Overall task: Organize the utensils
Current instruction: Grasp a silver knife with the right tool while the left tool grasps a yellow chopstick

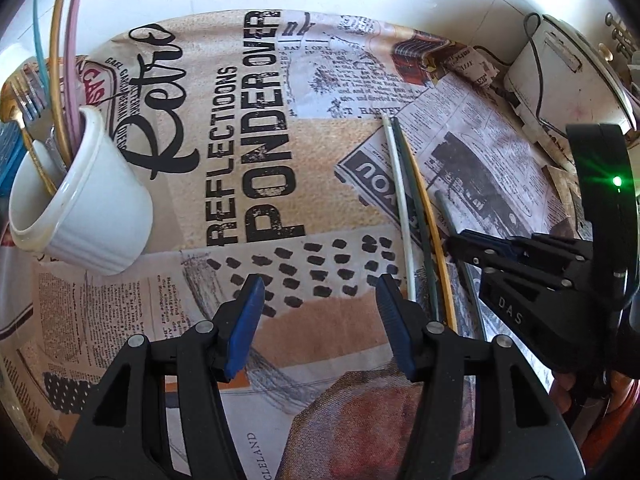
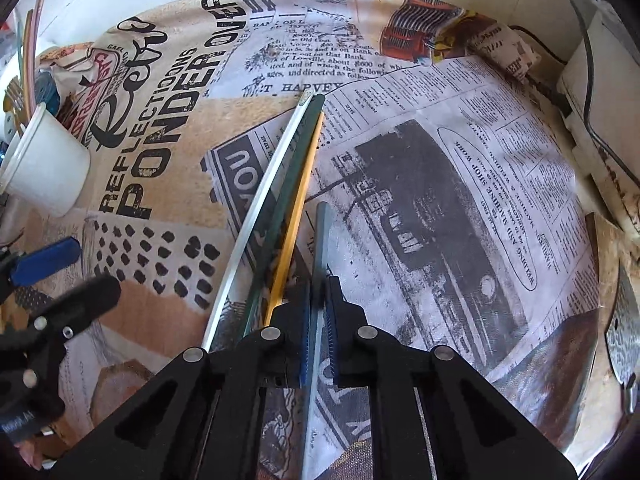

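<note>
Several chopsticks lie side by side on the printed tablecloth (image 1: 320, 152): a white one (image 2: 256, 216), a dark green one (image 2: 290, 184), a yellow one (image 2: 301, 196) and a shorter grey one (image 2: 322, 232). My right gripper (image 2: 319, 296) is shut on the grey chopstick near its middle, the pads pressed on both sides; the same gripper (image 1: 460, 242) shows in the left wrist view. My left gripper (image 1: 320, 292) hangs open over bare cloth, left of the sticks, nothing between its pads. A white ribbed cup (image 1: 80, 208) at the far left holds pink, gold and blue sticks.
Gold forks (image 1: 24, 96) stand behind the cup. A white appliance (image 1: 560, 80) with a black cable sits at the back right by the wall. A rolled wad of cloth (image 2: 508, 52) lies in front of it. A metal object (image 2: 624, 340) lies at the right edge.
</note>
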Demonstrator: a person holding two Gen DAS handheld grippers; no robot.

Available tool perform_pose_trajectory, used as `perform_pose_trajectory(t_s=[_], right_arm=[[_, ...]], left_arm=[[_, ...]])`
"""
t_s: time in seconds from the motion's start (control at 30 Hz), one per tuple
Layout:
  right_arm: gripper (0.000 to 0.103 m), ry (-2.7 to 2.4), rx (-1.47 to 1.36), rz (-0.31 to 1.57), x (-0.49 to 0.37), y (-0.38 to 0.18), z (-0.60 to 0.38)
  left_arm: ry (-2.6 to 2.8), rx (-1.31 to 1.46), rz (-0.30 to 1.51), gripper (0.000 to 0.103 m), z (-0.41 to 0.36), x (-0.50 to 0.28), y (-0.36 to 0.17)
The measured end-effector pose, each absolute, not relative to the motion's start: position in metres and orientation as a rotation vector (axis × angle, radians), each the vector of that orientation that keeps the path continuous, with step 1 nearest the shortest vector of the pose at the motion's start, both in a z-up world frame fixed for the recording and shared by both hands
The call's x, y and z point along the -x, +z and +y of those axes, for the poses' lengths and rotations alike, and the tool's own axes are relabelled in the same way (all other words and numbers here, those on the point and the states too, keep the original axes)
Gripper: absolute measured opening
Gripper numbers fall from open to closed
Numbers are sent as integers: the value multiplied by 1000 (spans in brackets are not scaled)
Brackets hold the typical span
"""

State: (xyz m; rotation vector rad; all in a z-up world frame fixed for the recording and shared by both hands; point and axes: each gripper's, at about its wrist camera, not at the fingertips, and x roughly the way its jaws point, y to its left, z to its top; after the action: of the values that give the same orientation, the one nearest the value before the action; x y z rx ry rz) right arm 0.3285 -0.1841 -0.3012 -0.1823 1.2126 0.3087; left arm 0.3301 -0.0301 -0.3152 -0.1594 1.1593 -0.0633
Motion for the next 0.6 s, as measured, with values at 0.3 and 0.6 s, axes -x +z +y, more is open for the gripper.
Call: perform_pose_trajectory(t_s=[0.3, 0.6], right_arm=[[6, 297, 50, 1173, -325, -274, -223], [7, 277, -31, 1105, -313, -247, -267]], left_arm=[[-143, 130, 1163, 54, -63, -340, -310], [-259, 165, 1228, 18, -111, -358, -326]])
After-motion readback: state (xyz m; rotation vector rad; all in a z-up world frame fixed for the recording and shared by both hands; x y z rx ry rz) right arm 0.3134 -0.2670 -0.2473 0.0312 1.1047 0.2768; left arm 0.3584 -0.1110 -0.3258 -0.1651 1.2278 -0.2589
